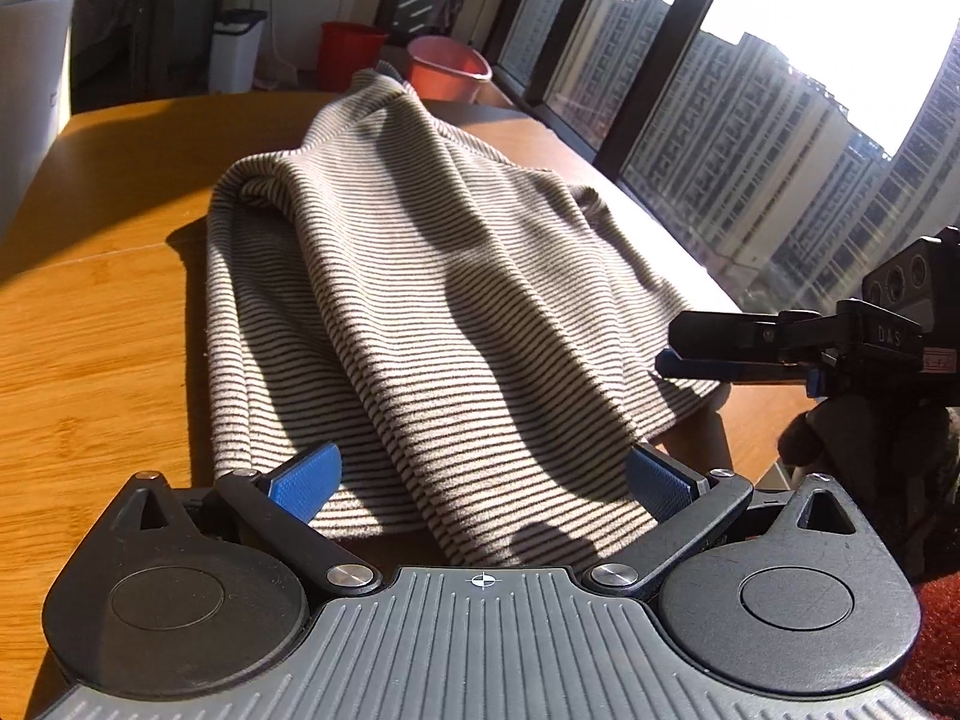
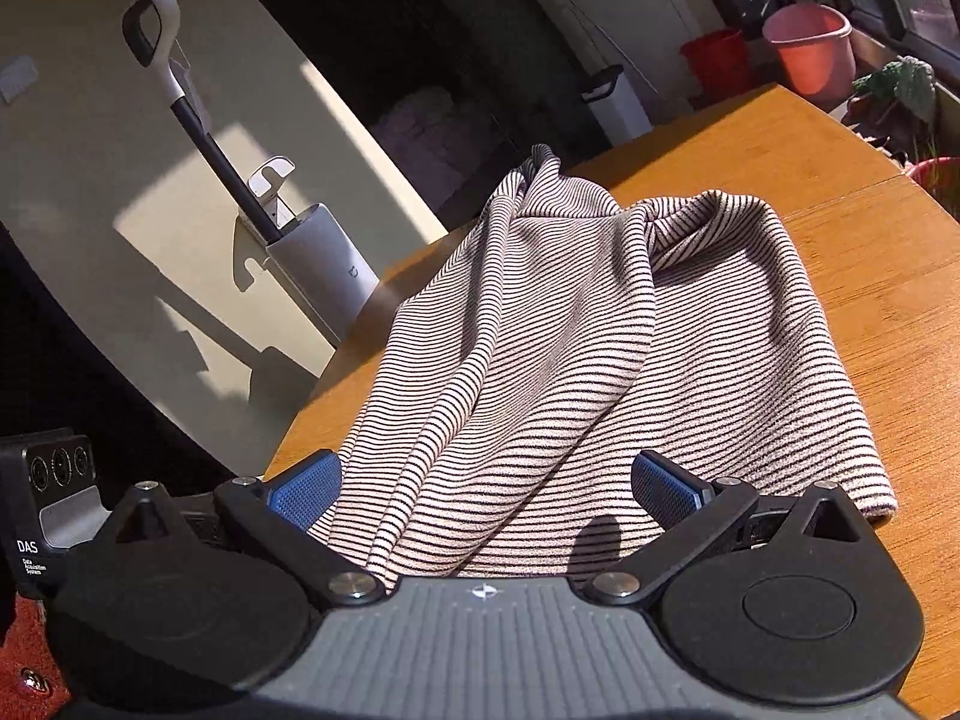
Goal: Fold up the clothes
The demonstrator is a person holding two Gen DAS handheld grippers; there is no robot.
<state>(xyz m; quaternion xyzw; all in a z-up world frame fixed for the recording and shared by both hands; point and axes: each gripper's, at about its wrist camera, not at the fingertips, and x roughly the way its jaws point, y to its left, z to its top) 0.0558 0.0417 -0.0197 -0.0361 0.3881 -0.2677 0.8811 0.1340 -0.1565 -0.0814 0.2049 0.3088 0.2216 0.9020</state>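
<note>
One striped garment (image 1: 420, 276) lay bunched on the wooden table (image 1: 102, 300), its near hem just in front of both tools and its far end heaped toward the window side. It was rumpled in long ridges, not flat and not squared, so the work seemed to be at an early step: laying hold of the near hem before spreading or turning it over.

Both tongs stood wide. The left gripper (image 1: 480, 483) had its blue pads either side of the near hem, cloth lying between them but not pinched. The right gripper (image 2: 486, 486) was likewise spread, with the hem reaching in between its fingers; in the left view its jaws looked close together from the side, near the garment's right corner.

Next, by my judgement, each would need to close on a single hem corner, then lift and draw the cloth taut.

Beyond the garment, past the table's far edge, stood a pink bucket (image 1: 447, 69) and a red one (image 1: 348, 54). "DAS" was legible on the gripper casing (image 2: 27, 546); the smaller lines beneath were too fine to be sure of.
</note>
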